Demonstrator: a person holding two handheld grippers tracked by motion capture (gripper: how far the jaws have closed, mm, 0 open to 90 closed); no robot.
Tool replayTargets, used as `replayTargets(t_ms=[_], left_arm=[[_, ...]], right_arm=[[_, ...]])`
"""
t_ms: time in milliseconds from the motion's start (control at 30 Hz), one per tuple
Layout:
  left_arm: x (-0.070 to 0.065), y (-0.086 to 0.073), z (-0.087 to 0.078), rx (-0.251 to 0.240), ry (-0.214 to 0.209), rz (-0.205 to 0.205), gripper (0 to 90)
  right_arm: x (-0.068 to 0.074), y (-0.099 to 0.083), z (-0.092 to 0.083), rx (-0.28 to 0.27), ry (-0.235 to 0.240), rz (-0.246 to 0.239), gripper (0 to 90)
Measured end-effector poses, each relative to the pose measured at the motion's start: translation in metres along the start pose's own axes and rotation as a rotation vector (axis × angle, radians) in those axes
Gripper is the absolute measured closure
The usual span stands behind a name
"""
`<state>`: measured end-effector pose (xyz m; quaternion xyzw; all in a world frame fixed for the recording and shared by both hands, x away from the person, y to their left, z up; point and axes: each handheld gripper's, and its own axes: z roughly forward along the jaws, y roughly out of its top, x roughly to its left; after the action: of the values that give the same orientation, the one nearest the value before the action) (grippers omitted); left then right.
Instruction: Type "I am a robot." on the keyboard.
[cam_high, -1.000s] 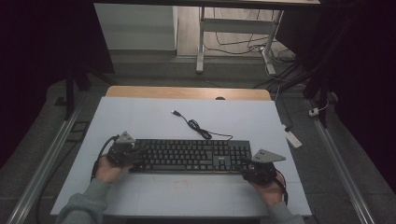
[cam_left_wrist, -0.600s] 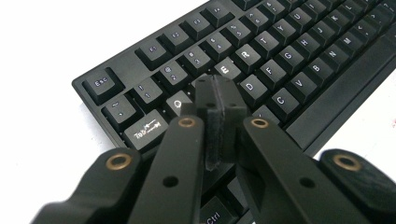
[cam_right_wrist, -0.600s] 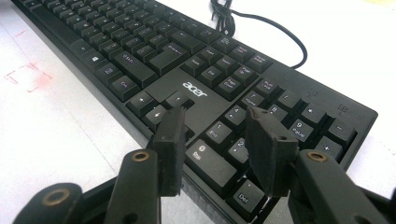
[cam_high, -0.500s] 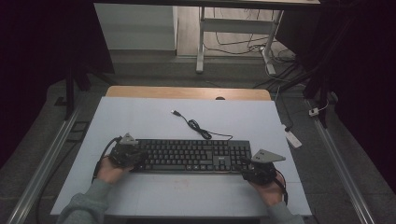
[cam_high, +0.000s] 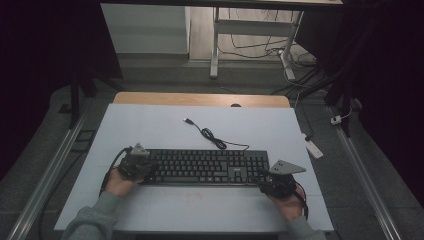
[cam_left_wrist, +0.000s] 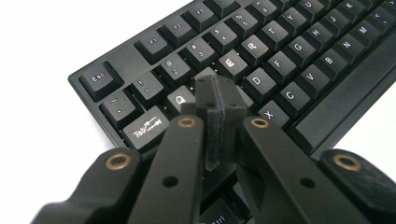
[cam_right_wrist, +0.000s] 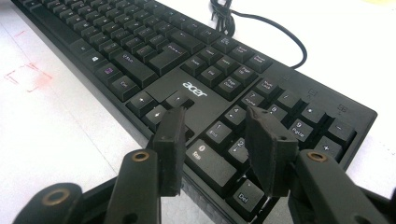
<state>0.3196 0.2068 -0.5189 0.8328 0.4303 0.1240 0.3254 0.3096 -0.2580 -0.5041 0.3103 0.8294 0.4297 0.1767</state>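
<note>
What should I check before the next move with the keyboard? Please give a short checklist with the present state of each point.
1. Left hand-held gripper has its jaws shut, over the keys near Q and W: ok.
2. Right hand-held gripper has its jaws apart over the number pad end, nothing between them: ok.
3. Keyboard lies flat and straight on the table: ok.
4. Keyboard cable lies loose behind the keyboard, away from both hand-held grippers: ok.
5. Whether the left tip already presses a key: cannot tell.
6. Both hand-held grippers are at opposite ends of the keyboard, not crossing: ok.
</note>
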Motion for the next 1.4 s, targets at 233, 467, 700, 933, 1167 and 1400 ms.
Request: replayTargets(t_ms=[233,467,700,933,1167,1400], left_arm=[[0.0,0.0,0.0,0.0,0.002,0.004,88.6],[-0.002,-0.001,0.003,0.01,0.014,0.012,88.8],[-0.004,0.002,-0.007,-0.045,0.01,0.018,88.8],[-0.005,0.006,-0.023,-0.14,-0.051,-0.006,75.0],[-0.001,0.006,-0.028,-0.179,-0.07,-0.05,53.1],[-0.001,0.006,-0.03,-0.186,-0.073,-0.079,42.2]], right_arm=[[0.0,0.0,0.0,-0.003,-0.001,0.001,58.2],[0.0,0.0,0.0,0.0,-0.001,-0.001,58.3],[0.0,0.0,0.0,-0.005,-0.003,-0.001,58.3],[0.0,0.0,0.0,-0.005,-0.003,-0.001,58.3],[0.0,0.0,0.0,-0.005,-0.001,-0.004,58.2],[0.001,0.002,0.001,-0.008,0.005,-0.006,58.1]])
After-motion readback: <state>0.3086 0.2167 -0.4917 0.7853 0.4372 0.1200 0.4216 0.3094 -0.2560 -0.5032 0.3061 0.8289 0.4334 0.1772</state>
